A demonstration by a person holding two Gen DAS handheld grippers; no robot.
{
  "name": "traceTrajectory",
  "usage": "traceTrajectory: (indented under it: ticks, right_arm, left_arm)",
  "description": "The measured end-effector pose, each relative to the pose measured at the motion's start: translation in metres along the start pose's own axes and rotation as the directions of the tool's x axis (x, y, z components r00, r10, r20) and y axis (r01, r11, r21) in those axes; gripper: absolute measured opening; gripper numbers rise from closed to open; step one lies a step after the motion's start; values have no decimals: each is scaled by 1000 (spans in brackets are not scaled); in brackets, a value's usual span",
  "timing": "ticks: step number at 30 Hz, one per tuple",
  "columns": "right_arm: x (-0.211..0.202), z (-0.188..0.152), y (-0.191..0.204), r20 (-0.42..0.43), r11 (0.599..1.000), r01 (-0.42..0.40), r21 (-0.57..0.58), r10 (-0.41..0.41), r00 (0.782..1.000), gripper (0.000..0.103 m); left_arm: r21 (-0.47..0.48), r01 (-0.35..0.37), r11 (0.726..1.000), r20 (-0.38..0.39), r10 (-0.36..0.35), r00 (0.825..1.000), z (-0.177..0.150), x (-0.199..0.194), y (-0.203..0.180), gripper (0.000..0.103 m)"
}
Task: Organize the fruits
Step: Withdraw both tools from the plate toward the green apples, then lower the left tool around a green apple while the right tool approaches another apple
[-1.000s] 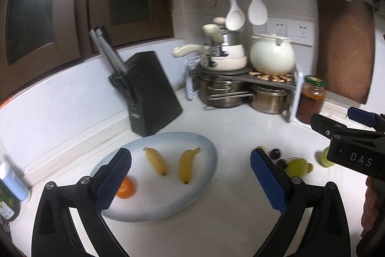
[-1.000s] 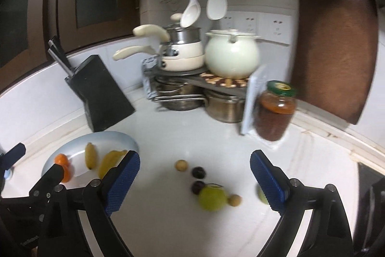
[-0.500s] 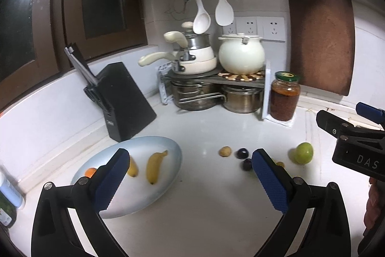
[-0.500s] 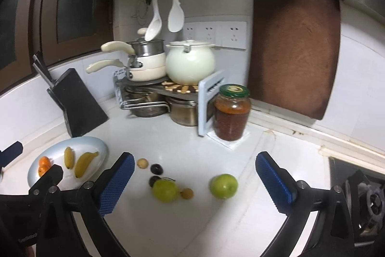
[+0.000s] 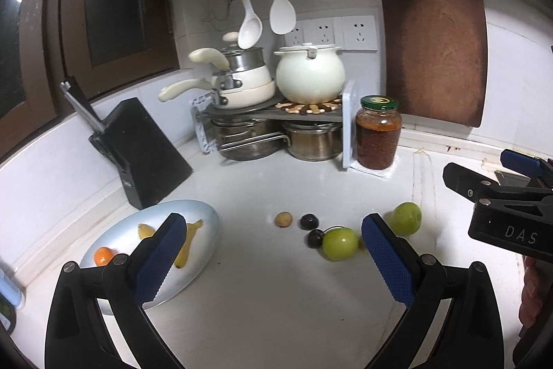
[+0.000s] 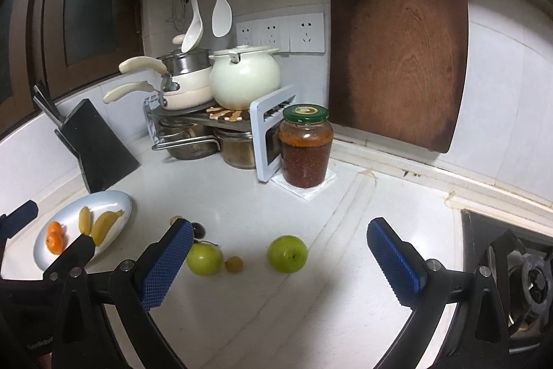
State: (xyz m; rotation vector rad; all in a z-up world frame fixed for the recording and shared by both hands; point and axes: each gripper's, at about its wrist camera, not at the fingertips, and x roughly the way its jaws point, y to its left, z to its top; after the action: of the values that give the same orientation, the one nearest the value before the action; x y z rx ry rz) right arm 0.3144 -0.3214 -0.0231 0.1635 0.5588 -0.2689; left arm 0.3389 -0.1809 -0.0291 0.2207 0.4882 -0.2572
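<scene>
A pale oval plate (image 5: pixel 211 220) on the white counter holds two bananas (image 5: pixel 186 244) and an orange (image 5: pixel 103 255). To its right lie two green apples (image 5: pixel 340 243) (image 5: pixel 407 218), two dark round fruits (image 5: pixel 308 221) and a small tan fruit (image 5: pixel 283 219). My left gripper (image 5: pixel 271 223) hangs open and empty above the counter, short of these fruits. My right gripper (image 6: pixel 279 227) is open wide with nothing in it. The right apple (image 6: pixel 287 253) lies just ahead between its fingers, untouched. The other apple (image 6: pixel 203 258) sits by its left pad.
A black knife block (image 5: pixel 145 154) stands behind the plate. A pot rack (image 5: pixel 276 116) with pots and a jar (image 5: pixel 378 134) fills the back corner. A brown cutting board (image 5: pixel 435 44) leans on the wall. A gas stove (image 6: pixel 518 272) is at the right.
Both grippers have moved to the right, away from the plate. The loose apples now sit in front of them. The right gripper's jaws have widened a little.
</scene>
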Motion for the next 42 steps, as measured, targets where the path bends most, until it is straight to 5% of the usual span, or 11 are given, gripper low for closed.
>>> traceTrajectory:
  ticks: [22,42]
  right_arm:
    - [81,-15,-28,-127,998,-51,21,53,990,101]
    - [138,-32,-35,-258,991,-123,60,134,957,86]
  left_arm:
    - [16,78,997,-90,-76,993,-10,69,-30,100]
    - [-14,158,987,-215,-158,964,-28,128,-45,88]
